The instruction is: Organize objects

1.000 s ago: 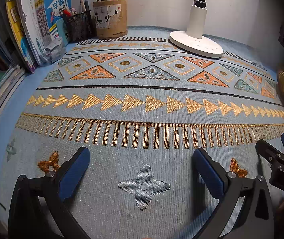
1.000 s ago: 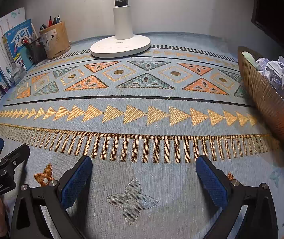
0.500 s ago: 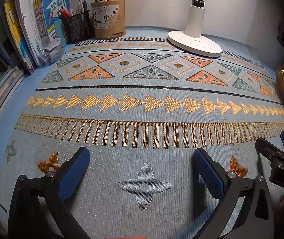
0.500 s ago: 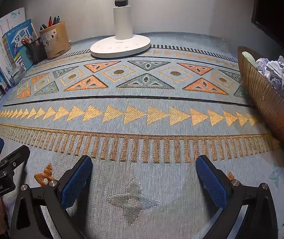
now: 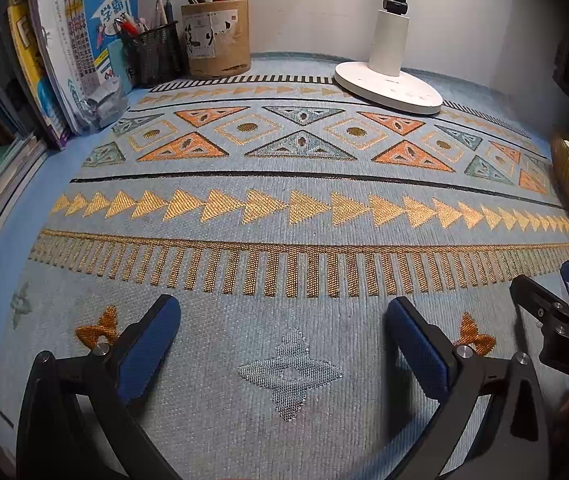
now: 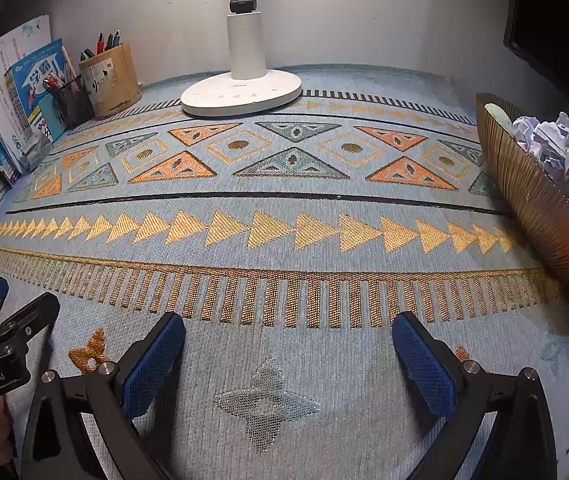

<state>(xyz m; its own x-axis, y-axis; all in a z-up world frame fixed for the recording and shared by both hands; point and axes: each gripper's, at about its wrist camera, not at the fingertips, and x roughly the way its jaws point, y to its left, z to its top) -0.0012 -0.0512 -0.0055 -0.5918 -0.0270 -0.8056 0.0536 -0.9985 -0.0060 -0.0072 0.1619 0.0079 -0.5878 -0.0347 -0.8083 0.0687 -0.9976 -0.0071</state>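
My left gripper (image 5: 284,320) is open and empty, low over the patterned blue mat (image 5: 284,208) near its front edge. My right gripper (image 6: 288,340) is also open and empty, beside it on the right; its fingers show at the right edge of the left wrist view (image 5: 540,300). The left gripper shows at the left edge of the right wrist view (image 6: 8,320). A cardboard pen holder (image 5: 216,36) and a black mesh pen cup (image 5: 154,56) stand at the back left. A brown ribbed bowl (image 6: 532,204) with crumpled paper (image 6: 556,148) sits at the right.
A white lamp base (image 5: 388,84) stands at the back centre, also in the right wrist view (image 6: 240,94). Books and booklets (image 5: 52,60) lean along the left edge. A wall closes the back. A dark screen (image 6: 556,28) is at the far right.
The left wrist view has shifted slightly, with the back objects a little lower and nearer. The right gripper has not visibly moved. Both stay open.
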